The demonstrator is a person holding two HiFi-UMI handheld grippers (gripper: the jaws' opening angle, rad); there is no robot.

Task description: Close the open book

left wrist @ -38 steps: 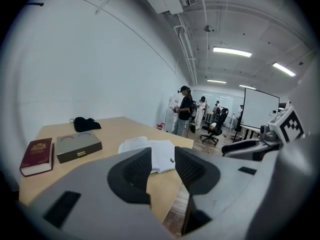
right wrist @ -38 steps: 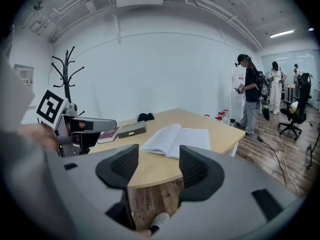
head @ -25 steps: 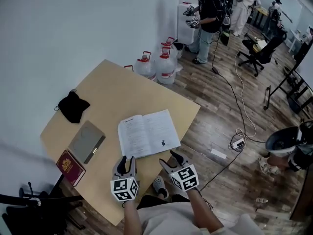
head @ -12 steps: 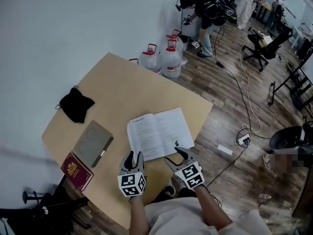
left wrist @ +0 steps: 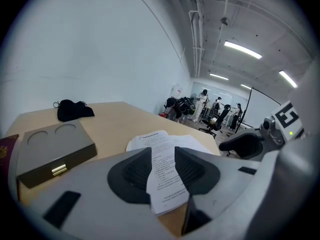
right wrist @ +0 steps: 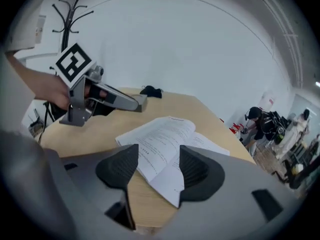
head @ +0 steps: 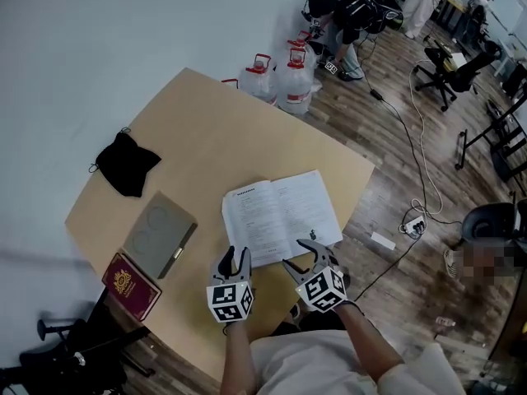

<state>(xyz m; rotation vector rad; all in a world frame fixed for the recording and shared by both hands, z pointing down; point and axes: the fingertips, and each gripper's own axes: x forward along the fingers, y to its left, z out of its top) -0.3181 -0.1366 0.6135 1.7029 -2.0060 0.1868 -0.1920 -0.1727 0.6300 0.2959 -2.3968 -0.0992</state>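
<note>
An open book [head: 280, 215] with white printed pages lies flat near the front right corner of the wooden table [head: 214, 130]. My left gripper [head: 234, 257] hovers just short of the book's near left edge, its jaws apart with nothing between them. My right gripper [head: 303, 253] sits over the near right corner of the book, jaws wide and empty. In the left gripper view the book [left wrist: 165, 159] shows past the left gripper [left wrist: 162, 166]. In the right gripper view the book [right wrist: 165, 141] lies beyond the right gripper [right wrist: 159, 166], and the left gripper [right wrist: 125, 101] shows at the left.
A grey flat box [head: 159, 234], a dark red booklet [head: 130, 285] and a black pouch [head: 126, 163] lie on the table's left half. Water jugs [head: 280, 81], a bending person [head: 342, 11], an office chair [head: 457, 64] and a power strip [head: 413, 226] are on the floor beyond.
Both grippers have come forward and down toward the book's near edge. The right gripper has rolled and now overlaps the book's near right corner. Jaw gaps look unchanged.
</note>
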